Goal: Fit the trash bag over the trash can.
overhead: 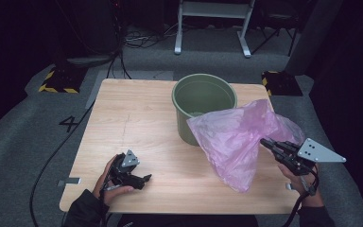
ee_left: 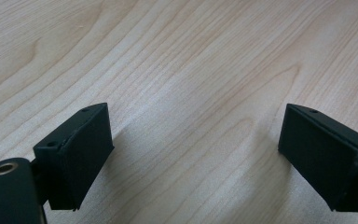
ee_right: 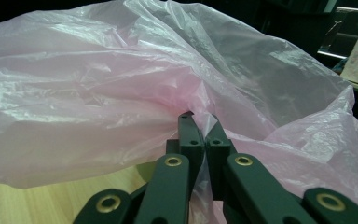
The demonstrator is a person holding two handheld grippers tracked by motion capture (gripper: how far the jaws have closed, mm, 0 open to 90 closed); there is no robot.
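Pink unlabelled plastic bag [overhead: 234, 137] in right tool [overhead: 264, 142]

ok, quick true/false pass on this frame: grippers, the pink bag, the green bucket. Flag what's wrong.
1. The right gripper is shut on the pink bag. True: in the right gripper view its jaws pinch a fold of the film.
2. The left gripper holds a corner of the bag. False: its jaws stand open with only bare table between them.
3. The green bucket lies tipped on its side. False: it stands upright, mouth up.
4. The bag is already lining the bucket. False: it hangs from the right gripper in front of the bucket, outside it.
5. The left gripper sits low near the table's front edge. True in the high view.
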